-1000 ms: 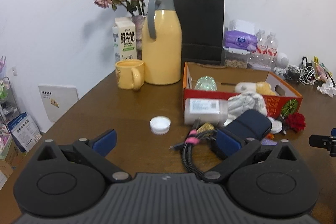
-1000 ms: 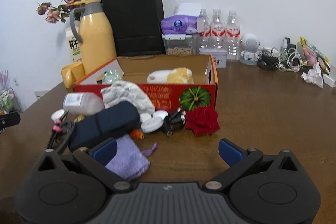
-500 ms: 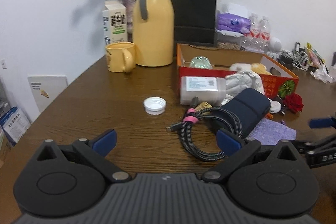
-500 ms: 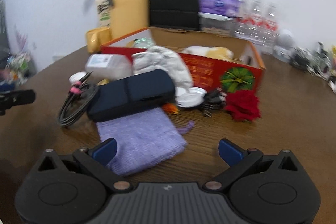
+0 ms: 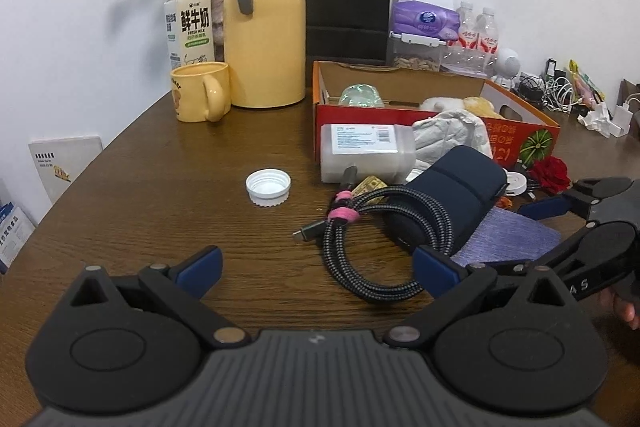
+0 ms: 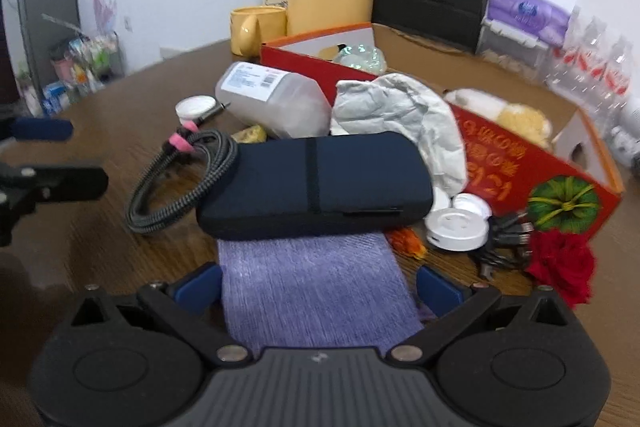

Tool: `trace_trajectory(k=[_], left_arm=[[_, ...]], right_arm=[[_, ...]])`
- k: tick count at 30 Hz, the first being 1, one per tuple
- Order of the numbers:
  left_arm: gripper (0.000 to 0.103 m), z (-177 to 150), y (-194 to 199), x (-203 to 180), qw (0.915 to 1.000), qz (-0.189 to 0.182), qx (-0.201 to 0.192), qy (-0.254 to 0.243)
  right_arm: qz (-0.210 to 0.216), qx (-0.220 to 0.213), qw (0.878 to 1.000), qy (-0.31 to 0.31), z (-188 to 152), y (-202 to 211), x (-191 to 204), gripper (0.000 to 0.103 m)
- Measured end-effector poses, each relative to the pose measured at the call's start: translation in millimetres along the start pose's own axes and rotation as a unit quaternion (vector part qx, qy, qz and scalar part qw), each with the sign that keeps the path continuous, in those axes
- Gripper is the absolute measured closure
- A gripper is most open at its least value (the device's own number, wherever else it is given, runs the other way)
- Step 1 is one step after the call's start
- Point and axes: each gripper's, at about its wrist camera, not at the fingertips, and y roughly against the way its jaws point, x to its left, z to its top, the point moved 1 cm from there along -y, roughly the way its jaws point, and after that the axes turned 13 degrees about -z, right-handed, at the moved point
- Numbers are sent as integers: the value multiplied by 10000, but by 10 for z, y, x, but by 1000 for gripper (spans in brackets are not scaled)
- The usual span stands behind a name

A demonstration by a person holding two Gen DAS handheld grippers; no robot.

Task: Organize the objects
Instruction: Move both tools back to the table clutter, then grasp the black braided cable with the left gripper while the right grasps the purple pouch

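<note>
Two grippers work over a cluttered wooden table (image 5: 160,195). A purple cloth (image 6: 316,291) lies flat at the right gripper's (image 6: 318,285) six o'clock, between its spread blue fingers, neither visibly touching it. Just past the cloth at twelve o'clock sits a navy case (image 6: 316,183), overlapping the cloth's far edge. A coiled braided cable (image 5: 384,235) rests against the case at nine o'clock. The left gripper (image 5: 318,265) hovers wide apart, empty, near the cable. A red cardboard box (image 5: 516,139) stands behind.

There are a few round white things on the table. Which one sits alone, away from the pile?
The white bottle cap, open side up on bare wood left of the coiled cable. The other white discs are tucked against the red box.
</note>
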Motion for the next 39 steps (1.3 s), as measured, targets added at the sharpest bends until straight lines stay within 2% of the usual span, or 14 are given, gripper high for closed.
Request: trace_trajectory(k=[1,4,10,13,16,21,24,29,30,33,39], left_arm=[[0,1,-8,8,10000,0,13,17],[0,15,-52,4,10000,-49,65,17],[0,81,-214,-105,9989,-383,266,-97],[0,135,-360,-160,9969,-579,510,-156],[0,189,-519,-205,9963,-549,640,-177],[0,245,-734,-138,9951,-558,699,413],[0,196,-763,-34,9914,-777,587,879],[0,148,-720,-50,9927,-764,471,801],[1,142,-716,-63,9929,-767,464,778],[9,138,-690,-69,9926,-841,422,773],[11,119,-655,-60,9919,-928,365,788]], right_arm=[[123,-31,9998,-140,-10,-35,-47,0],[98,-288,9994,-182,-63,-61,-70,0],[124,-315,9993,-142,-77,-49,-51,0],[173,-324,9992,-126,-89,-32,-55,0],[189,-328,9992,-118,-86,-29,-51,0],[185,-329,9992,-117,-87,-27,-48,0],[186,-330,9992,-115,-87,-25,-48,0],[183,-335,9992,-120,-88,-26,-42,1],[194,-354,9991,-112,-90,-19,-42,3],[215,-444,9987,-105,-102,20,-31,18],[282,-582,9979,-87,-131,93,-36,48]])
